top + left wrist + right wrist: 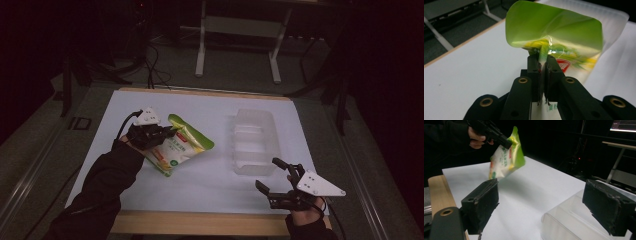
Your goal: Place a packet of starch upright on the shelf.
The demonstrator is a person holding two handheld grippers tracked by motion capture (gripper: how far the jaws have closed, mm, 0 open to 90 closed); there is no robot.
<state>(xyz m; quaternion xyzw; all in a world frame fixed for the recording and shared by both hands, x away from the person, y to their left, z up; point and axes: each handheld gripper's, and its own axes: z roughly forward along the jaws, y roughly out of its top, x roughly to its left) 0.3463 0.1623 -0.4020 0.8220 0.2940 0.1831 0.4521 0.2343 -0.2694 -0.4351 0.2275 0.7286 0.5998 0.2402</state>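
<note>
One left gripper [167,134] pinches a green snack bag [180,147]; print unreadable.

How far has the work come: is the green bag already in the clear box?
Done: the left gripper has clamped the green bag and lifted it off the table. In hand: the bag hangs in the air. Left: the clear box looks empty; the right gripper waits open beside it.

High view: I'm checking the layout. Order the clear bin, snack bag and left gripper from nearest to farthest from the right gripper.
1. Clear bin, just up-left of the right gripper.
2. Snack bag, mid-table left.
3. Left gripper, far left, clamping the bag.
</note>
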